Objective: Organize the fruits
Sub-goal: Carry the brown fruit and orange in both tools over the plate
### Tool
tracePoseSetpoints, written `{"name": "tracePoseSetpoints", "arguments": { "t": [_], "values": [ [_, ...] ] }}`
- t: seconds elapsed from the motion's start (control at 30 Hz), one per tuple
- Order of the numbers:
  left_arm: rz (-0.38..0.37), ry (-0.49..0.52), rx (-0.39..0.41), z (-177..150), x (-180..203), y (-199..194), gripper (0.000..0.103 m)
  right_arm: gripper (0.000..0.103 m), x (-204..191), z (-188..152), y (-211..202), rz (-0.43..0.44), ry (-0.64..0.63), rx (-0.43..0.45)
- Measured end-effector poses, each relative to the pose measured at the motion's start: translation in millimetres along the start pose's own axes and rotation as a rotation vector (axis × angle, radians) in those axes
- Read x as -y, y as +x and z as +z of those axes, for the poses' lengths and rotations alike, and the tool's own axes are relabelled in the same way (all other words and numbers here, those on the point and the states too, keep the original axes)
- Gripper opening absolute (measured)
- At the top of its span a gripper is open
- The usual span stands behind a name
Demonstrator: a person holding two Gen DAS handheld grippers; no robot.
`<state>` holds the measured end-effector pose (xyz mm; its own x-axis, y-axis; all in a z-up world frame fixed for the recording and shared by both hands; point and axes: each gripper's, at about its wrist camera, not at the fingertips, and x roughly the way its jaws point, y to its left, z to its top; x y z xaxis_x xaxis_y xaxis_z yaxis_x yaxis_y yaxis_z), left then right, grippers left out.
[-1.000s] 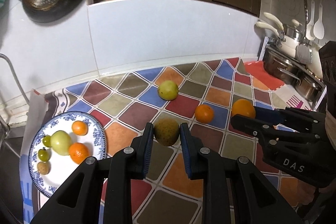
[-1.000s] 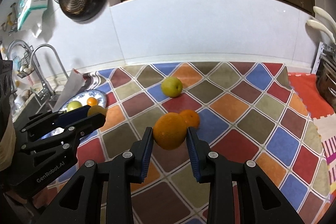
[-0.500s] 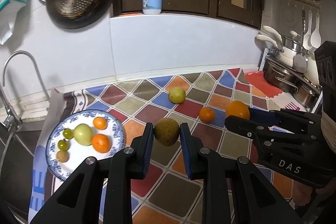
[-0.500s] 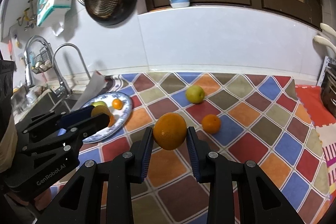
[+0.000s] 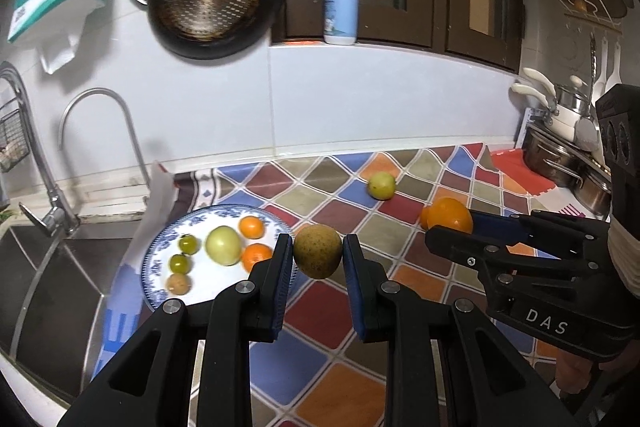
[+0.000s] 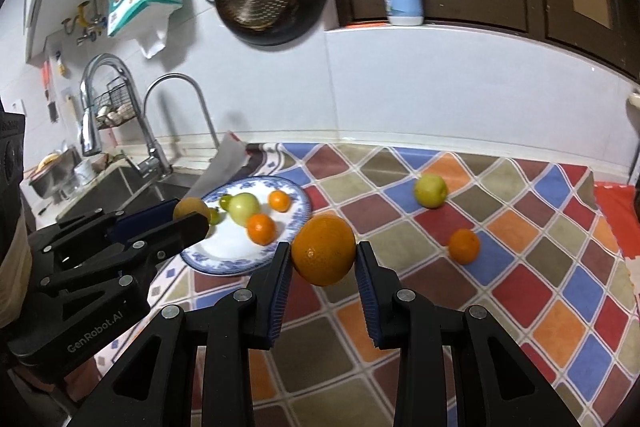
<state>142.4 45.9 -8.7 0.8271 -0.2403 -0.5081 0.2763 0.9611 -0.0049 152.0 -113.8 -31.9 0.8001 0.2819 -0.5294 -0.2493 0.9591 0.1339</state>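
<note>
Carrying fruit in both tools, prob. so each lands on the plate (image 5: pixel 160 251) w/ the rest. Left tool (image 5: pixel 318 259) is clamped on a brown pear (image 5: pixel 318 255), held up just right of the plate rim. Right tool (image 6: pixel 323 259) grips a big orange (image 6: pixel 323 250) above the desk (image 6: pixel 540 267), near the plate edge. A green apple (image 6: pixel 430 190) & small orange (image 6: pixel 464 245) lie loose, well apart from both.

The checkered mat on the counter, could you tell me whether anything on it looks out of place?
Two fruits lie loose on the mat instead of on the plate: a green apple and a small orange. Nothing looks spilled or damaged.
</note>
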Motion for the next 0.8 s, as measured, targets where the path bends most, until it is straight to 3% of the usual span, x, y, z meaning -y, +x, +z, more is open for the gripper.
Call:
{"name": "tracePoseSetpoints", "arguments": {
  "t": [0.8],
  "values": [
    [0.092, -0.052, -0.009, -12, -71, -11, 0.026, 0.033, -70, 15, 39, 0.114, -0.075, -0.007]
  ]
}}
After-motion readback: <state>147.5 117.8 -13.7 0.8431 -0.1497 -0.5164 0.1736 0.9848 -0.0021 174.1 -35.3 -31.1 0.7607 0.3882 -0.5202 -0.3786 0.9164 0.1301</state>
